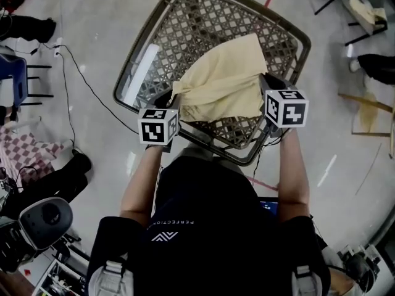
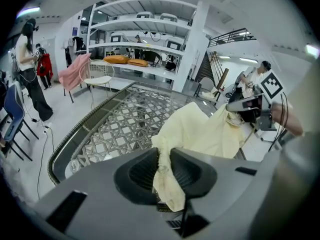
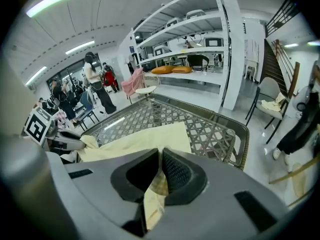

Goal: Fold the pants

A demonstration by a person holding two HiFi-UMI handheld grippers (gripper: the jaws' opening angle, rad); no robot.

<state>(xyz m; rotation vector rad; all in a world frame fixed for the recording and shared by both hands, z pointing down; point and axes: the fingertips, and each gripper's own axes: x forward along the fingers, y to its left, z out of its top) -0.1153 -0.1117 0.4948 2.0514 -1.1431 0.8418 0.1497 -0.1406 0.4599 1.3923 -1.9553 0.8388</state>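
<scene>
Head view. The pale yellow pants (image 1: 223,79) lie on the lattice-topped table (image 1: 143,41), reaching from its near edge toward the middle. The left gripper (image 1: 174,101) pinches the near left corner of the cloth and the right gripper (image 1: 267,84) the near right corner, so the near hem is lifted and bunched between them.

Left gripper view. The left gripper (image 2: 164,170) has its jaws narrowed on a gathered wad of the pants (image 2: 202,129). The rest of the cloth trails over the table (image 2: 112,131) to the right gripper (image 2: 246,107) opposite.

Right gripper view. The right gripper (image 3: 160,173) has its jaws almost together on a thin fold of the pants (image 3: 142,140). The cloth spreads flat toward the table's (image 3: 220,134) left side and the left gripper (image 3: 64,143).

Progress. The cloth shows as one short, broad panel, so it appears doubled already. Carrying the held hem across and smoothing the result seems to remain.
</scene>
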